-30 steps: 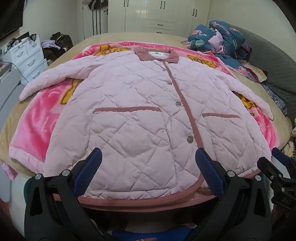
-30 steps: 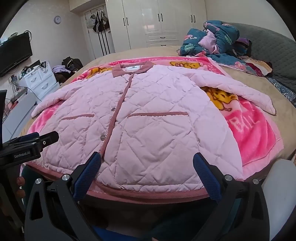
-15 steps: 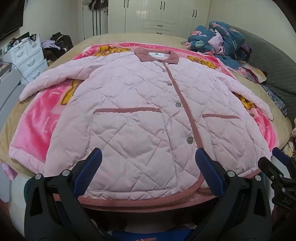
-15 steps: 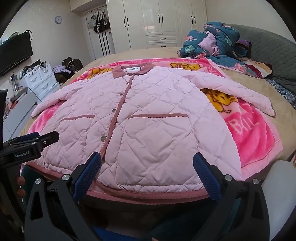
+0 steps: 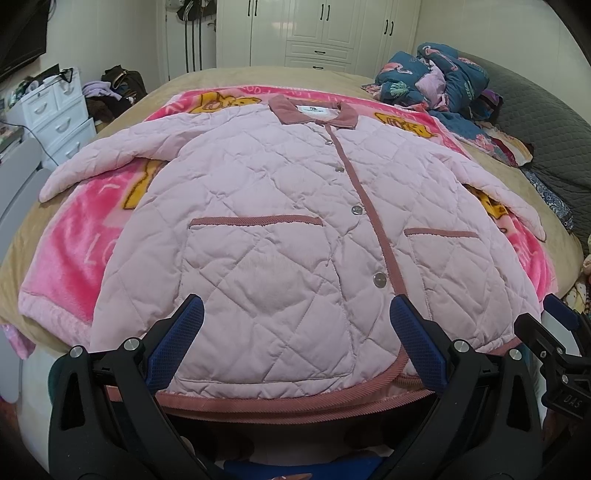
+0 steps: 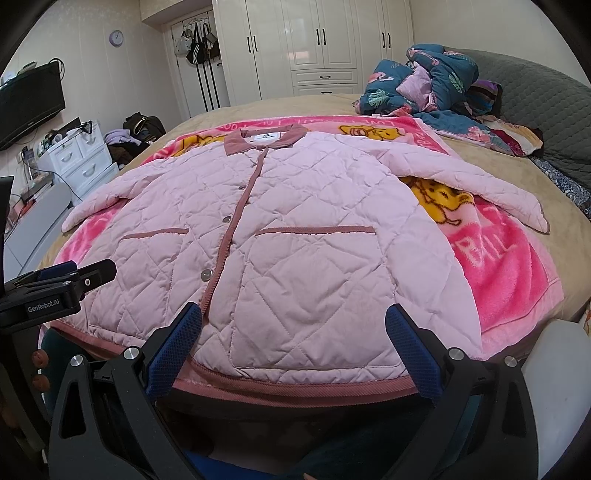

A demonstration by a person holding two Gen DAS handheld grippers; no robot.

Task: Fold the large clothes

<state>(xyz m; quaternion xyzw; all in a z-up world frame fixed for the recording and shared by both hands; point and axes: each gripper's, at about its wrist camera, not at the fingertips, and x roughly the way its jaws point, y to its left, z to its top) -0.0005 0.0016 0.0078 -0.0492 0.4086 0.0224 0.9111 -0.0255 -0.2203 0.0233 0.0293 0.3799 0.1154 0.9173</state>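
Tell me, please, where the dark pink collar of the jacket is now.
In both wrist views the collar lies at the far end of the pink quilted jacket, on the pink cartoon blanket, toward the white wardrobe.

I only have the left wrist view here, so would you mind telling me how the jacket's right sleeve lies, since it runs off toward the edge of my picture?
Observer: In the right wrist view the right sleeve lies straight out across the pink blanket, cuff toward the bed's edge.
Operator: Thank you. Is the right gripper holding anything?
Observer: No, the right gripper is open over the jacket hem, gripping nothing.
Operator: And is anything on the wall to the left?
Observer: Yes, a television hangs there, with a small round clock higher up.
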